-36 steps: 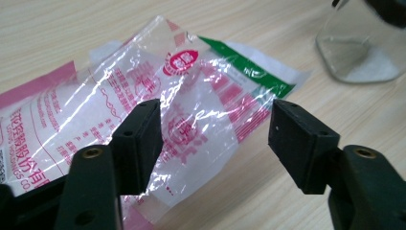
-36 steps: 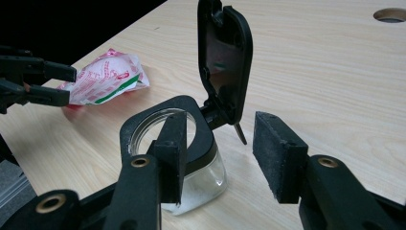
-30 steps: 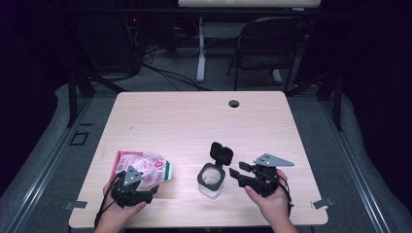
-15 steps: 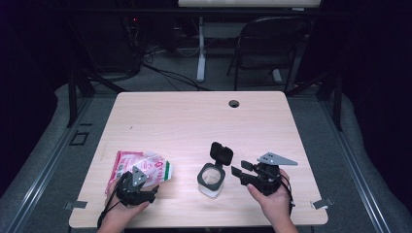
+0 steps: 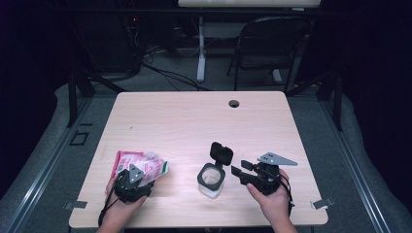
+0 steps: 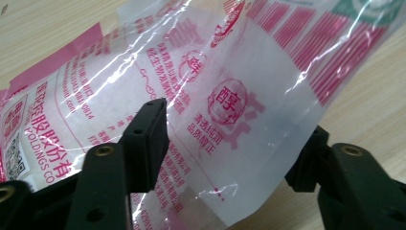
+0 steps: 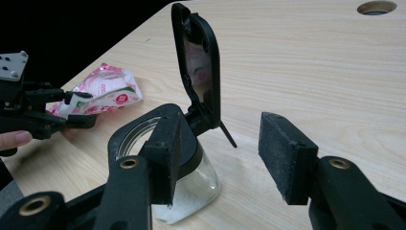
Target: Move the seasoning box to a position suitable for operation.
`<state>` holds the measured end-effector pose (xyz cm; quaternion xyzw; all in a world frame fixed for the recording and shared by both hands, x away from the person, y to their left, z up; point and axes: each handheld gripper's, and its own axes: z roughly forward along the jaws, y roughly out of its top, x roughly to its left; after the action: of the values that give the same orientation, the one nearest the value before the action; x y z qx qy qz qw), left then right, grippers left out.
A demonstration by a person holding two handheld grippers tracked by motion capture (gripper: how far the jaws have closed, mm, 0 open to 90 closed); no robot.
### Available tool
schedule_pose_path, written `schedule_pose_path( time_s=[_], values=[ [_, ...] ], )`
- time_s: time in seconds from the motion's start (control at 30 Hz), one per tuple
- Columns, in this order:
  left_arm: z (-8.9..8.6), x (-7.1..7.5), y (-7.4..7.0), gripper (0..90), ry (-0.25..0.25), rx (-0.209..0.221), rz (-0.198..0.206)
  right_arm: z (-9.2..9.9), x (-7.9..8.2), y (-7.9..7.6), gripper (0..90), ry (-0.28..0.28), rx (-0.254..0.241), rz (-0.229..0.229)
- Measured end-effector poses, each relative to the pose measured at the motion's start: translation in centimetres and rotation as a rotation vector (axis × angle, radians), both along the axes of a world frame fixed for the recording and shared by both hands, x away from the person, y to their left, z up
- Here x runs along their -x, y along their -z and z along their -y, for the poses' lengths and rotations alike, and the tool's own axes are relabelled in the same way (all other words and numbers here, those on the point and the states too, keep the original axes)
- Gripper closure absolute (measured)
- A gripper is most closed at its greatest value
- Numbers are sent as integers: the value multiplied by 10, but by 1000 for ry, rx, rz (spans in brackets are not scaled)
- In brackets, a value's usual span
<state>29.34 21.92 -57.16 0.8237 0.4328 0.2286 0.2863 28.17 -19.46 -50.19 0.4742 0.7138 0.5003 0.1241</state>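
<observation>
Change: left gripper (image 5: 138, 174) has eased a little nearer the person over the past second, and its jaws have just been closing around the pouch (image 5: 141, 166); right gripper (image 5: 241, 173) has kept its place.

High view: pouch lies flat on the pale wood worktop (image 5: 194, 121) at front left, the left gripper over its near end. Jar (image 5: 211, 178) stands at front centre with its black flip lid (image 5: 221, 153) tipped up. Right gripper sits just beside the jar, apart from it, jaws spread and holding nothing.

Left gripper view: pouch (image 6: 225, 110) is between the two black jaws. One jaw lies against the film; whether the other presses it, I cannot tell. Glossy clear plastic, pink and red print, creased and crinkly.

Right gripper view: jar (image 7: 191, 187) is clear glass with a black collar and a little white powder at the bottom. Hinged lid (image 7: 198, 67) stands upright. Foam-faced jaws are wide apart, to one side of the jar.

Handling, pouch: likely light, limp and slippery. It should buckle when lifted, so pinch the flat sealed edge rather than the belly.

Handling, jar: rigid and breakable, and may tip; steady it by the collar.
</observation>
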Motion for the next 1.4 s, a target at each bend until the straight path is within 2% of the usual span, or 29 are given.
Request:
schedule_pose_path(
  time_s=[0.17, 0.27, 0.3, 0.33, 0.4, 0.6, 0.67, 0.93, 1.4],
  values=[
    [-3, -2, 1, 513, -4, 14, -5, 0, 0, 1, 501, -1, 0, -2],
    [-6, -4, 2, 580, -4, 35, -10, 1, -1, 2, 500, 2, -2, -8],
    [-7, -5, 2, 630, -9, 37, -6, 2, -1, 3, 500, 5, -9, -12],
    [-10, -6, 2, 651, -18, 61, -8, 2, -1, 3, 501, 2, -6, -14],
    [-12, -6, 2, 670, -16, 68, -15, 2, -1, 3, 500, 5, -10, -14],
    [-20, -10, 4, 781, -28, 128, -29, 2, -2, 4, 500, 5, -14, -18],
    [-23, -11, 4, 799, -32, 151, -36, 2, -2, 5, 500, 5, -11, -22],
    [-26, -12, 5, 854, -34, 175, -49, 3, -3, 6, 500, 6, -10, -22],
    [-28, -13, 0, 898, -34, 182, -46, 4, -3, 8, 501, 1, -4, -25]
  ],
)
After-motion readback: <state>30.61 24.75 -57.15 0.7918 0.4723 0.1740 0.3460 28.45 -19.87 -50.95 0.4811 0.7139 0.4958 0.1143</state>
